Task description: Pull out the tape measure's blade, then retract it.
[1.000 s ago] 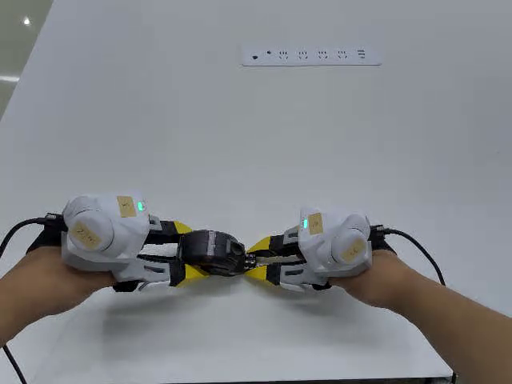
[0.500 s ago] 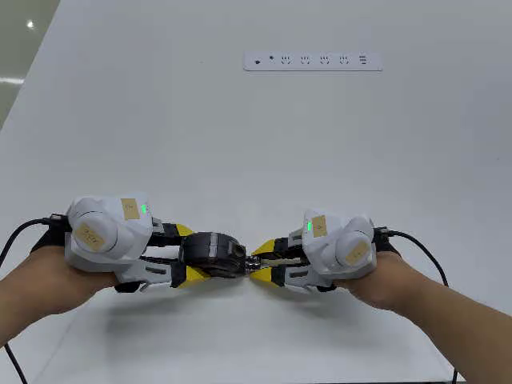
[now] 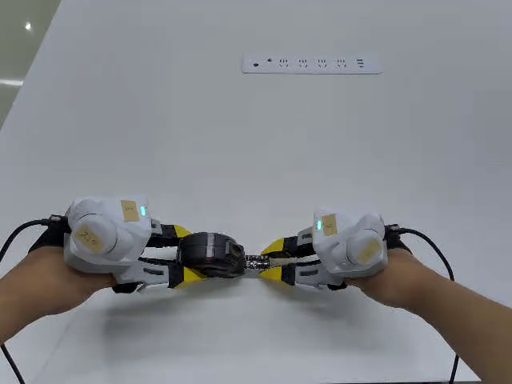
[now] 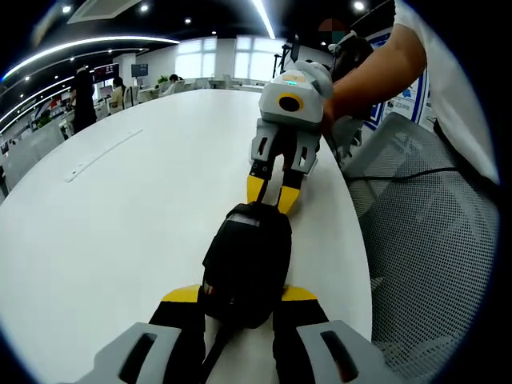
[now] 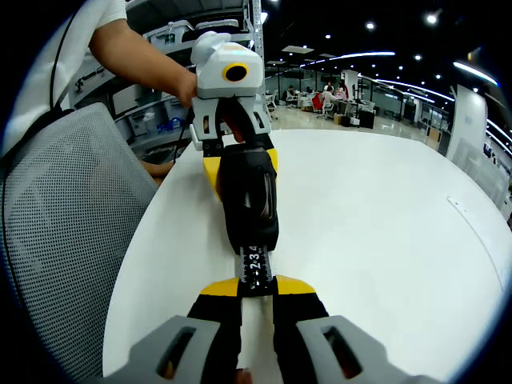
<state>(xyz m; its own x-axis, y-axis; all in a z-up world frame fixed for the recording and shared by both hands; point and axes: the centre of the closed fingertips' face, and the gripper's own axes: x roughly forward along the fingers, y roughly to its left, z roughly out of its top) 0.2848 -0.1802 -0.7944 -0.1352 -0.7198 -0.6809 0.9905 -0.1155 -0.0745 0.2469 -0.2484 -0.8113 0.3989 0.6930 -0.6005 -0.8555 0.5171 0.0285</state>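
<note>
A black tape measure [image 3: 211, 254] sits low over the white table [image 3: 264, 152] near its front edge. My left gripper [image 3: 189, 254] is shut on its case [image 4: 246, 262] from the left. A short stretch of blade [image 3: 258, 262] with printed numbers [image 5: 254, 267] sticks out of the case's right side. My right gripper [image 3: 274, 260] is shut on the blade's end, its yellow fingertips [image 5: 224, 288] a little way from the case [image 5: 249, 200].
A white power strip [image 3: 311, 62] lies flat at the far side of the table. A grey mesh chair [image 5: 60, 232] stands beside the table edge behind the grippers. Cables [image 3: 428, 256] trail from both grippers toward the front edge.
My right gripper has moved right, away from the case, and a short length of blade now shows between them. The left gripper and case have stayed put.
</note>
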